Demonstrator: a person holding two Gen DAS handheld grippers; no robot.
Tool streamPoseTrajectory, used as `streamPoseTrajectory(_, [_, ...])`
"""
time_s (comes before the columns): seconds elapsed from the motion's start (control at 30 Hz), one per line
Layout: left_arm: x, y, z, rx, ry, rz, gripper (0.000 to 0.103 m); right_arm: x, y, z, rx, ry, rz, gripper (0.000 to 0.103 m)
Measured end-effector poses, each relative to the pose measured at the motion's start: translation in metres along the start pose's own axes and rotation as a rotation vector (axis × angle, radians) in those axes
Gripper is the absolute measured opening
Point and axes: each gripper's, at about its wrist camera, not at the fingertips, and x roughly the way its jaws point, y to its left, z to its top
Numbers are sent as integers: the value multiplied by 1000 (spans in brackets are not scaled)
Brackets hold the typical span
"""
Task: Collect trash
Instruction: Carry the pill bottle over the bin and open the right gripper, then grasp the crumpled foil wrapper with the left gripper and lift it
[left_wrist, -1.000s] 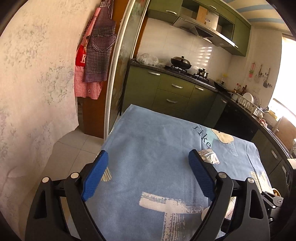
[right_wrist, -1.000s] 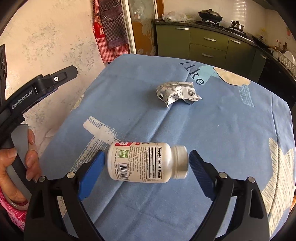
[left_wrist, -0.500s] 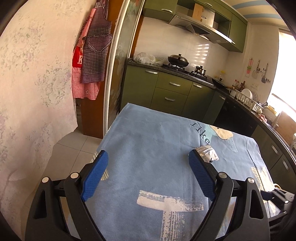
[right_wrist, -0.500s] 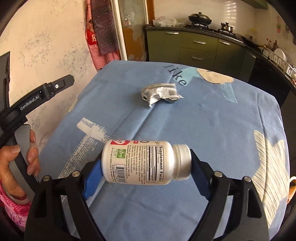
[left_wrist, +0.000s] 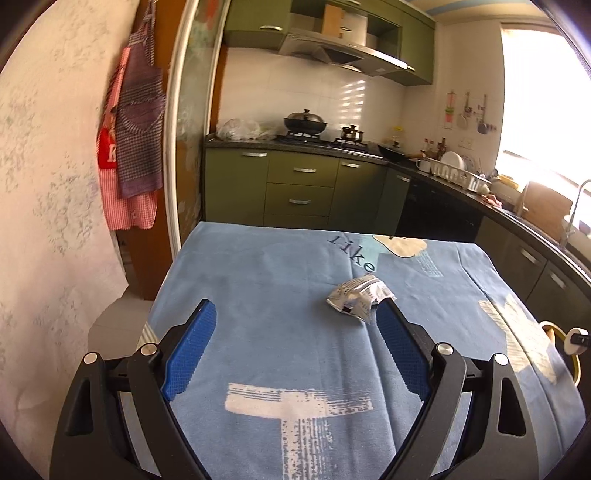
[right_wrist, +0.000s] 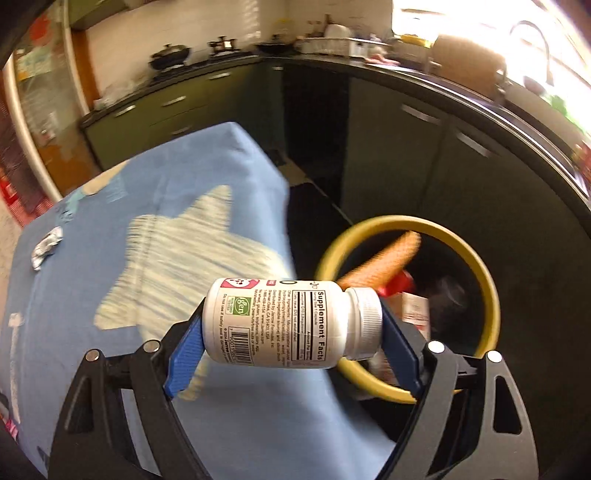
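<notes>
Lying sideways between the blue pads of the right gripper (right_wrist: 291, 325), the white supplement bottle (right_wrist: 291, 325) is clamped end to end, base on one pad and cap on the other, held in the air past the edge of the blue tablecloth (right_wrist: 110, 258) and beside the yellow-rimmed bin (right_wrist: 491, 295) that holds other trash. The left gripper (left_wrist: 297, 325) stands wide open and empty over the cloth, its right fingertip just beside a crumpled silver wrapper (left_wrist: 356, 297) lying mid-table.

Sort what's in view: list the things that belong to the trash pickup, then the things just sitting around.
Part of the job:
supplement bottle held in the right tongs
crumpled wrapper
yellow-rimmed trash bin

Just there:
hanging aprons
wok
dish rack
</notes>
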Motion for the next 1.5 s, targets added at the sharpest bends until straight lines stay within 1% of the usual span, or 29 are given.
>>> streamPoseTrajectory(0.1, [0,-8,-1,35,-6,-12,88,17,-44,-3,62,33,-63,80])
streamPoseTrajectory(0.13, [1,-11,-2,41,-5,-28,88,24,-54,-4,71,46,-81,80])
streamPoseTrajectory(0.23, [1,-17,-4,58,-1,-47,88,34,-78,-5,127,49,-116,81])
streamPoseTrajectory(0.27, [1,-17,-4,65,-2,-47,88,33,-83,-6,153,40,-110,81])
streamPoseTrajectory(0.33, [0,-21,-5,80,-1,-49,88,24,-83,-8,176,11,-91,81])
streamPoseTrajectory(0.43, [1,-24,-6,87,6,-61,88,12,-73,-11,167,-21,-86,83])
streamPoseTrajectory(0.53, [1,-25,-7,91,14,-76,89,6,-67,-14,162,-28,-68,84])
streamPoseTrajectory(0.63, [2,-29,-6,100,24,-91,91,0,-59,-16,158,-37,-41,84])
streamPoseTrajectory(0.73, [5,-33,-7,97,45,-126,91,-6,-49,-20,145,-48,-16,85])
streamPoseTrajectory(0.8, [9,-35,-7,100,73,-128,91,-9,-44,-22,138,-59,-2,86])
streamPoseTrajectory(0.83, [12,-37,-6,103,101,-133,91,-10,-42,-22,135,-59,6,86])
streamPoseTrajectory(0.93, [21,-42,-2,120,168,-170,91,-9,-35,-24,123,-58,37,86])
streamPoseTrajectory(1.0, [29,-47,5,161,201,-183,91,-7,-33,-23,119,-55,51,86])
streamPoseTrajectory(1.03, [35,-49,10,180,218,-203,91,-6,-32,-24,119,-54,57,86])
streamPoseTrajectory(1.13, [59,-57,23,231,277,-292,91,-3,-34,-24,125,-49,66,86])
streamPoseTrajectory(1.23, [90,-69,31,322,318,-363,91,0,-33,-25,126,-40,70,86])
streamPoseTrajectory(1.37, [131,-78,42,396,357,-415,91,3,-31,-26,120,-32,67,86])
streamPoseTrajectory(1.5, [161,-77,49,454,379,-424,91,5,-27,-24,107,-25,61,86])
